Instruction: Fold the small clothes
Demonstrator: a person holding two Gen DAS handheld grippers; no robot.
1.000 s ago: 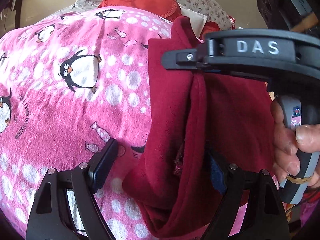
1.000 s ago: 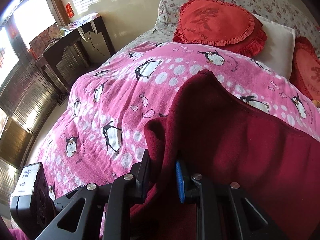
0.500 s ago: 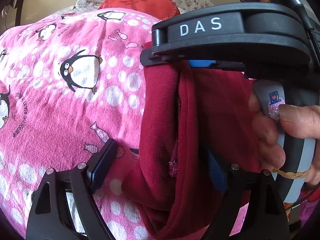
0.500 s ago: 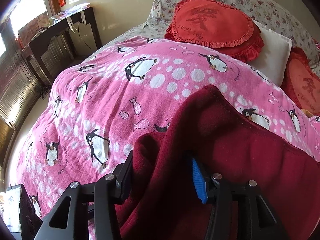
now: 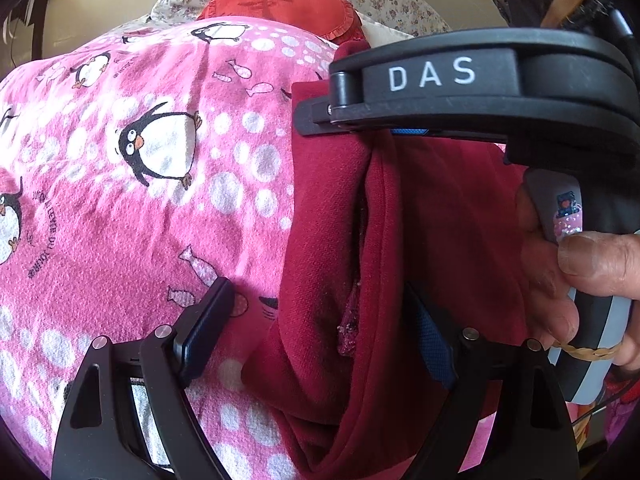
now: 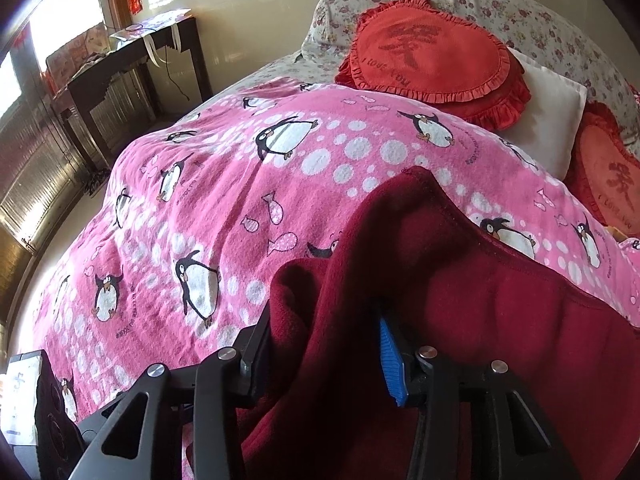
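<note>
Left wrist: I look steeply down, very close on the garment [image 5: 340, 240], blanket [image 5: 120, 220] filling frame left.
Right wrist: I look lower across the bed toward the pillows [image 6: 432, 56], upper right.
Shared: garment, blanket, red pillow.

Blanket [image 6: 224, 208] left clear; cushions [image 6: 432, 56] block far end.

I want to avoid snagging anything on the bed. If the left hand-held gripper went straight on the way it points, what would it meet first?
Most likely the dark red garment, which already lies between the left hand-held gripper and the other gripper beyond. Depth is hard to judge.
</note>
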